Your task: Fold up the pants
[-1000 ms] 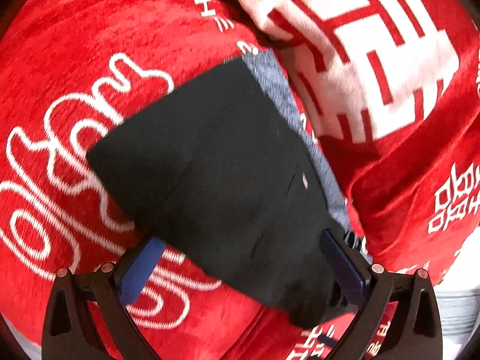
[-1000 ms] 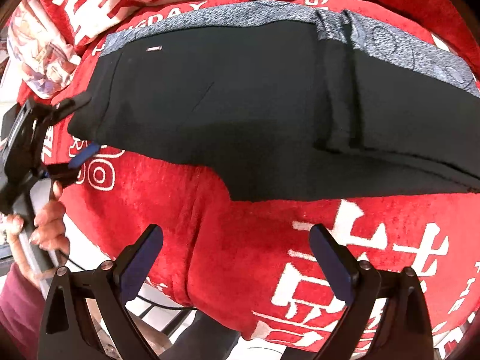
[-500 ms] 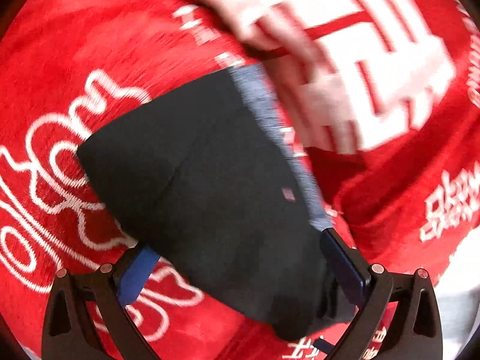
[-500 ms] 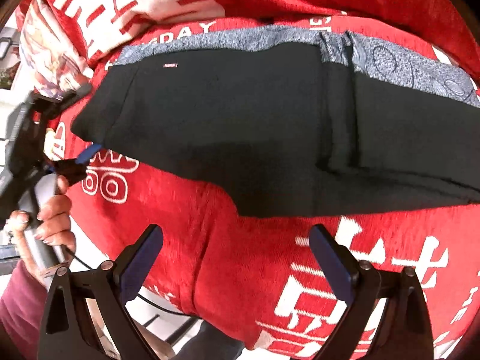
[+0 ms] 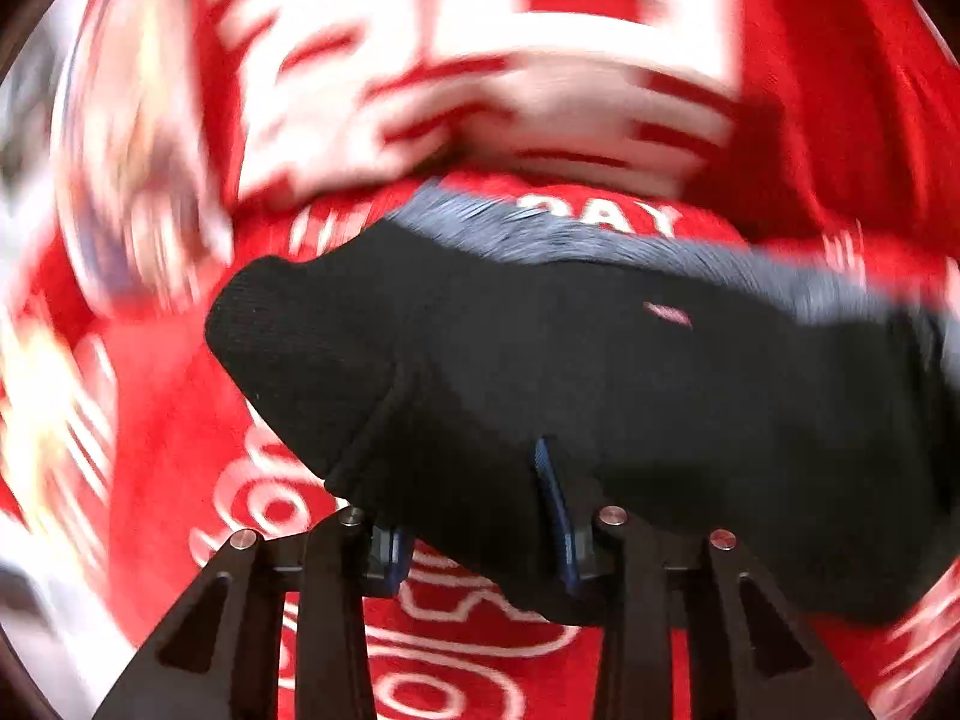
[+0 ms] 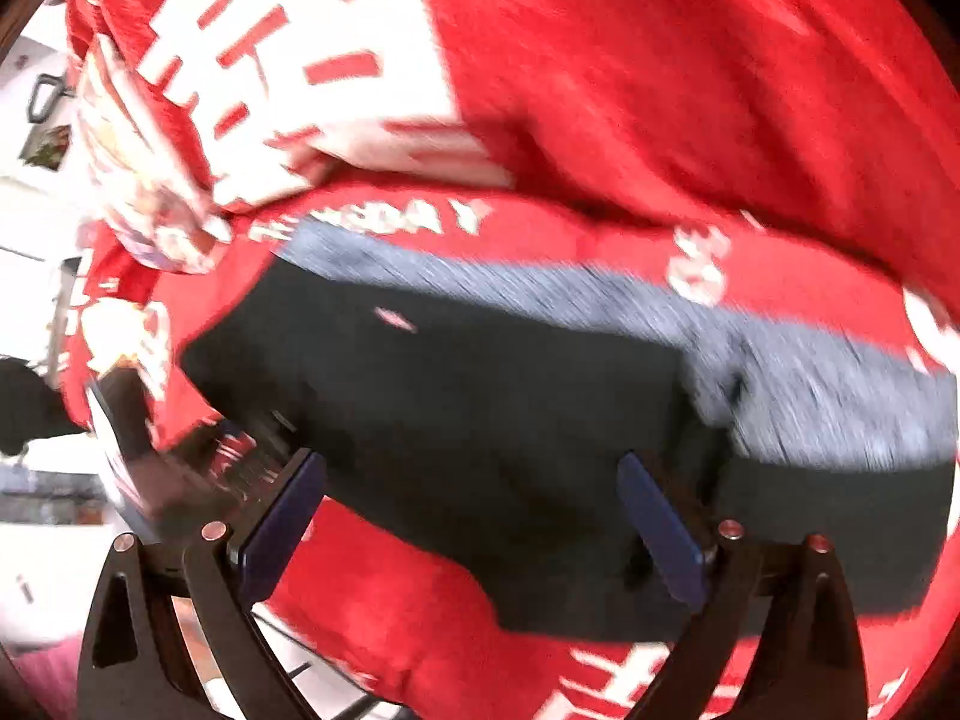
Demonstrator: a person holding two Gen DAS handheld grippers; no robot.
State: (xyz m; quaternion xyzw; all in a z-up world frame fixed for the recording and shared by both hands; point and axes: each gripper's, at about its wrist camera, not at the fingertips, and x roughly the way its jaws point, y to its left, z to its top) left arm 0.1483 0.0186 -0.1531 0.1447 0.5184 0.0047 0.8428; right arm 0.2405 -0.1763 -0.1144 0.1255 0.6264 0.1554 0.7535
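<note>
Black pants point(image 5: 600, 372) with a grey patterned band point(image 5: 630, 246) lie on a red blanket point(image 5: 168, 396) with white lettering. My left gripper point(image 5: 474, 516) is shut on the near edge of the pants; black fabric bunches between the blue pads. In the right wrist view the pants point(image 6: 492, 408) stretch across the middle, grey band point(image 6: 660, 312) along the far edge. My right gripper point(image 6: 474, 516) is open, its blue pads either side of the pants' near edge. The left gripper body point(image 6: 138, 468) shows blurred at the left.
A red and white patterned cushion point(image 5: 492, 60) lies behind the pants, also in the right wrist view point(image 6: 312, 78). The blanket's edge drops off at the left point(image 6: 120, 312), with a white room beyond. Both views are motion-blurred.
My left gripper has closed on the pants' edge and swung round. My right gripper has moved forward so the pants' near edge now sits between its open fingers.
</note>
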